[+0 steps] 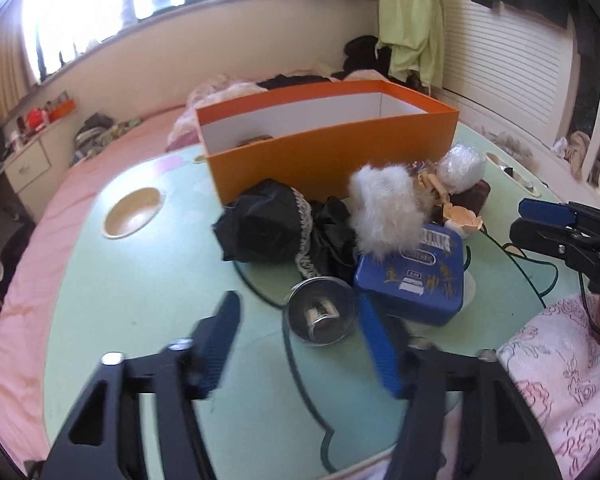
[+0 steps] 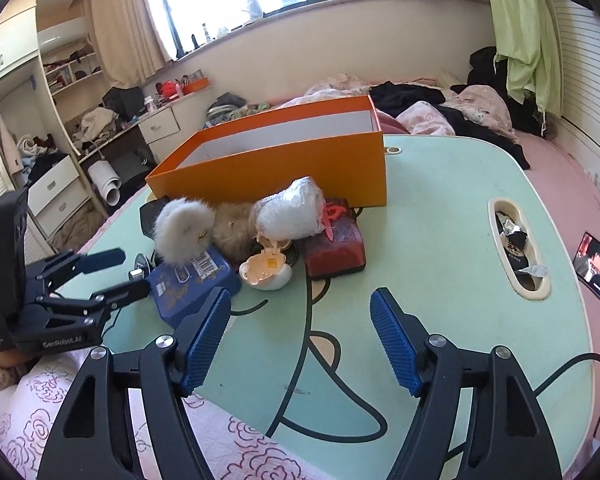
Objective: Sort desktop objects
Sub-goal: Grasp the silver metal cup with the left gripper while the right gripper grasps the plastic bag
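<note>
**Mia:** What is the biggest thing here?

**Ben:** The mint-green surface (image 2: pixel 452 216) with a cartoon drawn on it. Its right half is bare, so there is lots of room there. Near the right edge is a long oval hole (image 2: pixel 518 256) with small scraps in it. On the left side there is a round cup hole (image 1: pixel 134 212), and the green around it is bare too.

**Mia:** And next?

**Ben:** The long orange cardboard box (image 1: pixel 332 160), open on top and white inside. It sits at the far side of the surface. The mess lies right in front of its near wall.

**Mia:** What is in the mess?

**Ben:** Black shiny cloth with lace trim (image 1: pixel 268 232), a blue flat tin (image 1: pixel 412 276), a dark red soft pouch (image 2: pixel 334 248), a white fluffy ball (image 1: pixel 384 212), a lump wrapped in clear plastic (image 2: pixel 290 212), a small shiny metal bowl (image 1: pixel 320 312) and a little cream egg-shaped case (image 2: pixel 266 270), lid open.

**Mia:** What about the claws?

**Ben:** The left claw (image 1: pixel 300 344) is open with nothing in it. The metal bowl sits just past its tips. The right claw (image 2: pixel 300 332) is open too, over bare green, and holds nothing.
</note>
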A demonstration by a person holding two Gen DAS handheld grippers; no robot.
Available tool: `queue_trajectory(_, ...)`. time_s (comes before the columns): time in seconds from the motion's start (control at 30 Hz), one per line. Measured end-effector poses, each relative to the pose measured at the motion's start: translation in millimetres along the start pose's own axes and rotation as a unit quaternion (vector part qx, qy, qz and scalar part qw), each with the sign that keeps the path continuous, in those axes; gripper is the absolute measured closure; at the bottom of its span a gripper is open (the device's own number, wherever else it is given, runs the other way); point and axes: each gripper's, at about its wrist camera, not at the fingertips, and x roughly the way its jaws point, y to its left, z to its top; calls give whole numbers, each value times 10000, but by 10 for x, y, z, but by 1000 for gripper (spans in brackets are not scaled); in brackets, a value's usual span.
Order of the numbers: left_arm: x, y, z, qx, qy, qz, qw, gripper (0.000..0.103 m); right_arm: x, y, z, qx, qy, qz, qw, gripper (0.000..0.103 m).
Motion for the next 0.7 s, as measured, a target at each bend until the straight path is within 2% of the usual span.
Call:
queue_trajectory(0.03,46,2,8,-9,99,-65,9999,68,-8,-2,2,-10,-19,6,10000,30)
queue_trajectory(0.13,37,1,-21,-54,69,-155,9998,69,-12,-28,17,-4,-32,46,10000,30)
queue_trajectory(0.37,-153,-20,-131,-74,-408,44,9991,69,61,-8,249,-50,-51,-32,10000,30)
queue_trajectory(0.6,-119,7,-130,-121,-374,66,9992,69,262,159,492,-446,-20,-330,9985,30)
queue_trajectory(0.63,-118,15,-132,-128,-378,64,9992,69,302,180,494,-531,38,-379,9979,33)
queue_trajectory(0.7,-126,31,-159,-141,-392,55,9991,69,397,204,477,-707,214,-423,9964,66)
